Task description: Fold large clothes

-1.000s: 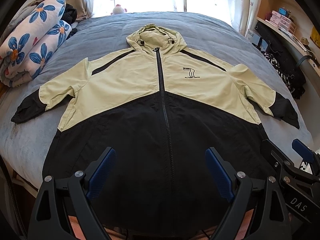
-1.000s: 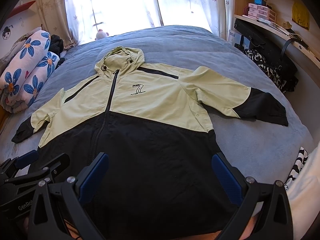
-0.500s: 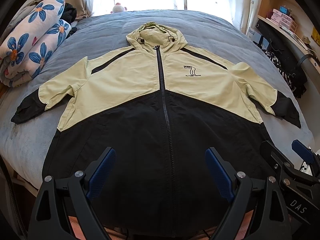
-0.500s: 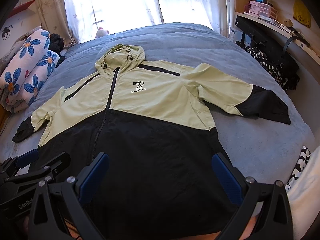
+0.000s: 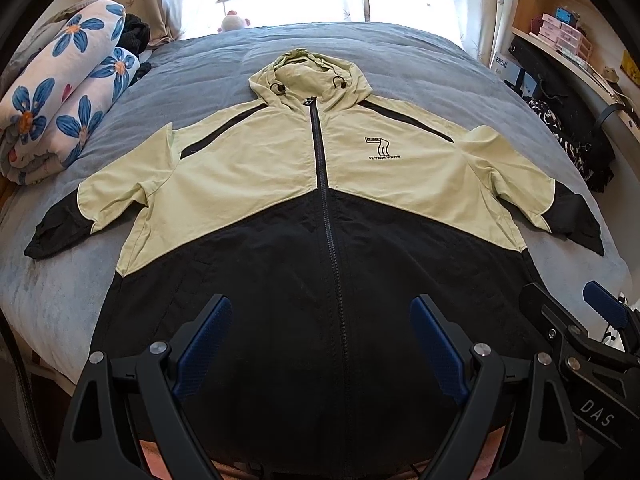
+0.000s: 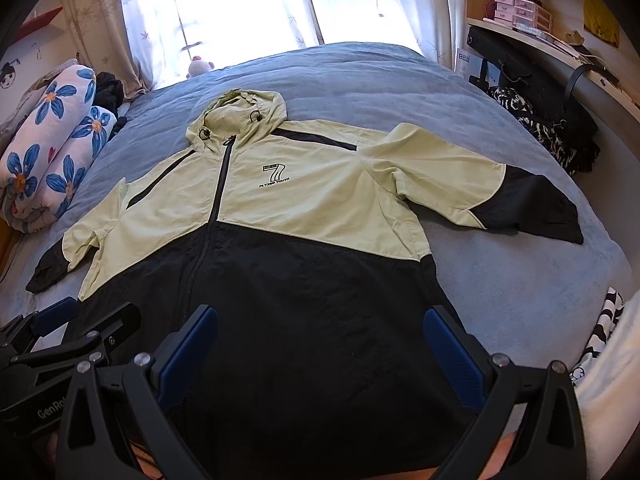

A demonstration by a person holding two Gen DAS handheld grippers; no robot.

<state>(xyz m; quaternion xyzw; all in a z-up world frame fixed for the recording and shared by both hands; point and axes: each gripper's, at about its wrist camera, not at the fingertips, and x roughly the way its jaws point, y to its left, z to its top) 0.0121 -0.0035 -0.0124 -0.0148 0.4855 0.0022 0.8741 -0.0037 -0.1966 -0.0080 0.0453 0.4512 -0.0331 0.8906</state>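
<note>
A hooded jacket [image 5: 320, 200] [image 6: 304, 216], pale green above and black below, lies front up and zipped on the bed, sleeves spread to both sides, hood toward the window. My left gripper [image 5: 320, 336] hovers open above the black hem near the zip, nothing between its blue pads. My right gripper [image 6: 320, 340] hangs open over the hem's right part, also holding nothing. Each gripper shows at the edge of the other's view: the right gripper [image 5: 576, 316] at the lower right, the left gripper [image 6: 88, 316] at the lower left.
The jacket rests on a grey-blue bedspread [image 5: 400, 60] [image 6: 520, 272]. A rolled quilt with blue flowers [image 5: 60, 108] [image 6: 56, 152] lies at the bed's left edge. Shelves with boxes and a dark bag [image 5: 560, 92] [image 6: 532, 120] stand at the right. A small plush toy [image 5: 234, 22] sits by the window.
Nothing has visibly changed; both grippers stay open above the hem, and the jacket lies as before.
</note>
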